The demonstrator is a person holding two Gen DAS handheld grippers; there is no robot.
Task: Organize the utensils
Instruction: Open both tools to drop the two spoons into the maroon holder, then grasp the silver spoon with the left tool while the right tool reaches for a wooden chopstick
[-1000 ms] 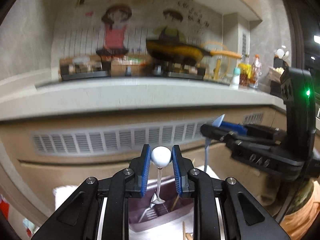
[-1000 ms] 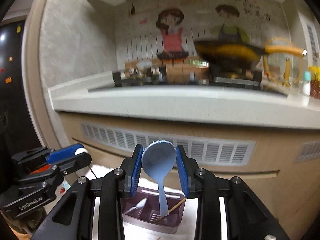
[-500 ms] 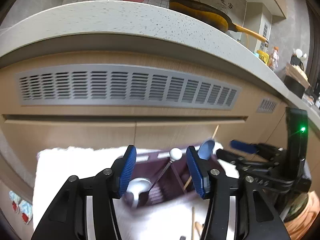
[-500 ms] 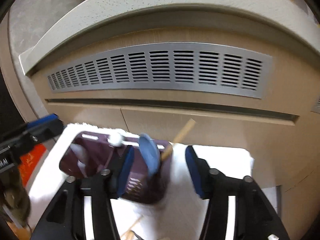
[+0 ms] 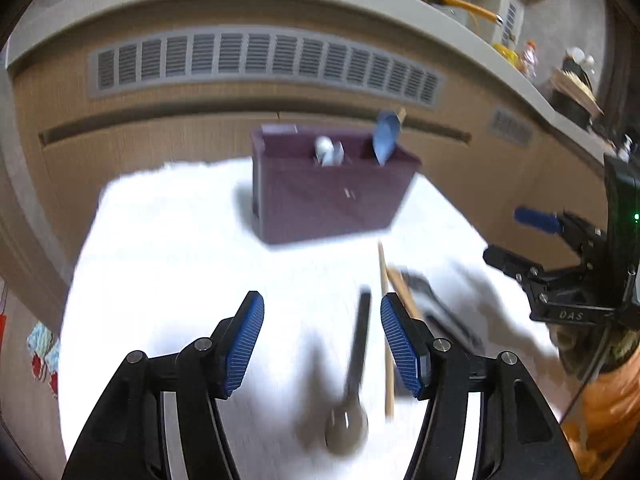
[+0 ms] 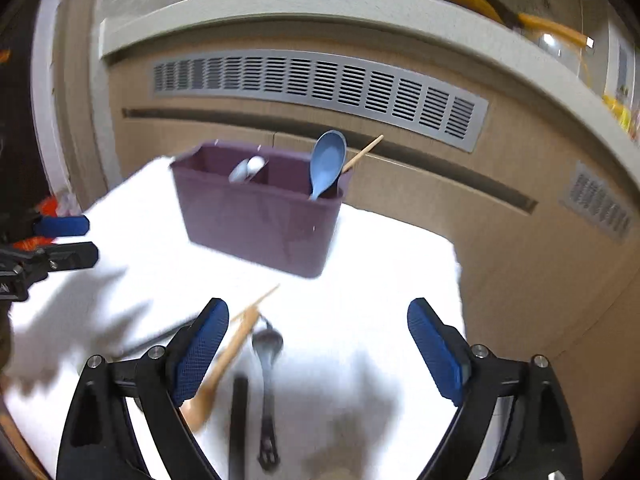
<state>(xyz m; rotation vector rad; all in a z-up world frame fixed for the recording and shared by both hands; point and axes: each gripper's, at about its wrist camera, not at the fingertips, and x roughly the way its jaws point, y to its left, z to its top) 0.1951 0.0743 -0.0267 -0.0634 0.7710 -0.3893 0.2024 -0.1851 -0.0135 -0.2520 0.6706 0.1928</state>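
Note:
A dark purple utensil holder [image 5: 328, 192] [image 6: 260, 220] stands on a white towel [image 5: 180, 260] [image 6: 380, 272]. It holds a white spoon [image 5: 329, 151] [image 6: 246, 170], a blue spoon [image 5: 386, 136] [image 6: 326, 164] and a wooden chopstick [image 6: 362, 154]. My left gripper [image 5: 322, 344] is open and empty above a dark spoon [image 5: 354, 376] and a chopstick [image 5: 385, 320] lying on the towel. My right gripper [image 6: 318, 352] is open and empty above a dark metal spoon [image 6: 267, 364], a wooden spoon [image 6: 224, 364] and a dark handle [image 6: 239, 420].
A wooden cabinet front with a grey vent grille [image 5: 260, 60] [image 6: 320, 88] rises behind the towel under a counter. The right gripper shows at the right of the left wrist view [image 5: 552, 256]; the left gripper shows at the left of the right wrist view [image 6: 52, 240].
Both grippers let go of the white and blue spoons into the holder, opened wide, pulled back and tilted down toward the utensils lying on the towel.

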